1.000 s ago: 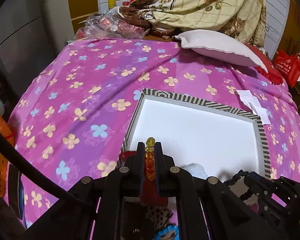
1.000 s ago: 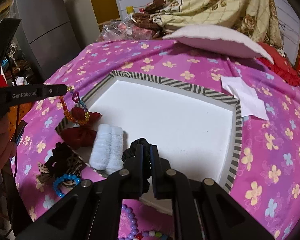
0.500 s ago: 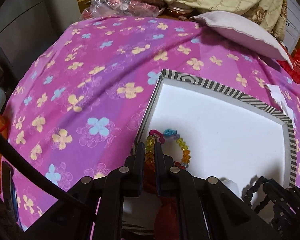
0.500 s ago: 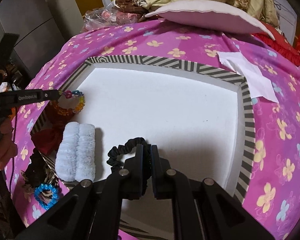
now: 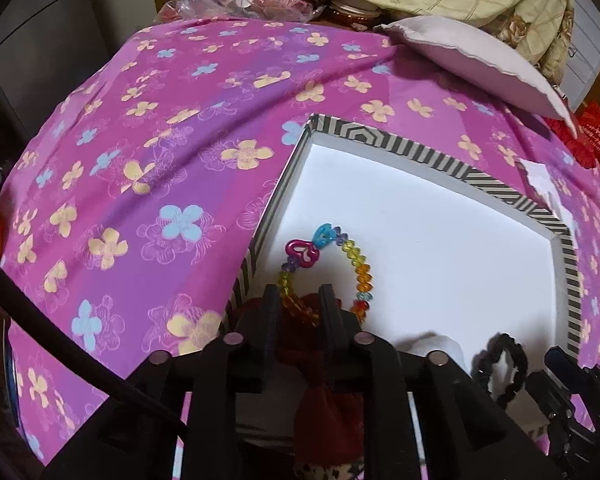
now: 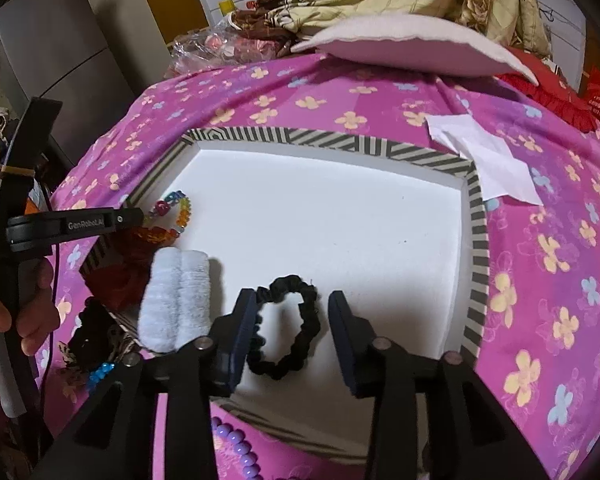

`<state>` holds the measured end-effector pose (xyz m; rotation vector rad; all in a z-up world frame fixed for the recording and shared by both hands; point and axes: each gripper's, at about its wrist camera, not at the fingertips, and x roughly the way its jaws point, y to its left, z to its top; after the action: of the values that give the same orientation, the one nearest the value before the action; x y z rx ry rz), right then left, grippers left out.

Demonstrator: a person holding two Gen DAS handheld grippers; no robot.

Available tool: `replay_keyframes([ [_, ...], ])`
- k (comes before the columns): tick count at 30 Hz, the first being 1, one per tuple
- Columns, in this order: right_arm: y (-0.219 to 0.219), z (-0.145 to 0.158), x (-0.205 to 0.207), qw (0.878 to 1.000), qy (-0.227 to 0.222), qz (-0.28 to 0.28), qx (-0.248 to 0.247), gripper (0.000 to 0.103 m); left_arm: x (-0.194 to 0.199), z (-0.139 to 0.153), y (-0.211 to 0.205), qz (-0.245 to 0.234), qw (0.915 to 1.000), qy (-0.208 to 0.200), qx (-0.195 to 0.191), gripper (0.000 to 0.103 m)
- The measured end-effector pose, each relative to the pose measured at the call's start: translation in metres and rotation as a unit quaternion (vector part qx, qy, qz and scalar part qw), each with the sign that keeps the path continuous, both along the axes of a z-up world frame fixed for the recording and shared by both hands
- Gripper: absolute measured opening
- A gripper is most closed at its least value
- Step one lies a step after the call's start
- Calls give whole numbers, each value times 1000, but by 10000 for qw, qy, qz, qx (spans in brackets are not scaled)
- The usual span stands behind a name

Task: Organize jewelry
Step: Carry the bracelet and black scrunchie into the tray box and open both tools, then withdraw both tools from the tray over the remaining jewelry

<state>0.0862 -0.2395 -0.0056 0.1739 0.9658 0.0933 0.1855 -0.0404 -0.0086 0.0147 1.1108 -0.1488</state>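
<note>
Both hand-held grippers sit over the near end of a shallow white tray (image 6: 475,240) w/ a black-and-white striped rim, lying on a bed w/ a pink flowered sheet (image 5: 148,152).

Left hand-held gripper (image 5: 299,302): fingers spread a little, not pinching anything. A bead bracelet (image 5: 359,264) (yellow, orange, red beads plus pink and blue heart charms) lies on the tray floor by the left wall; its near orange part falls between the fingers, over a dark red cloth item (image 5: 324,408). From the right wrist cam the bracelet (image 6: 171,216) sits just past the left gripper's tip.

Right hand-held gripper (image 6: 292,308): fingers spread wide, holding nothing. A black scrunchie (image 6: 286,326) lies flat on the tray floor between them; can't tell if it touches the left finger. Just left of it, a white fluffy roll (image 6: 177,300) rests over the tray's near-left edge.

Outside the tray: a purple bead string (image 6: 236,450) on the sheet near the bottom, a blue bead piece (image 6: 100,372) at left, white paper (image 6: 486,160) past the far right corner, a pale pillow (image 6: 412,46) behind.
</note>
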Motion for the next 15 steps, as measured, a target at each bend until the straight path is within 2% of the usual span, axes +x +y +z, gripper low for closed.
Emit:
replay_keyframes([
  [3, 4, 5, -5, 10000, -42, 14, 10, 47, -10, 9, 1, -37, 9999, -131, 13, 48],
  [15, 23, 28, -39, 9995, -279, 92, 62, 50, -63, 42, 12, -46, 9983, -574, 60, 49],
])
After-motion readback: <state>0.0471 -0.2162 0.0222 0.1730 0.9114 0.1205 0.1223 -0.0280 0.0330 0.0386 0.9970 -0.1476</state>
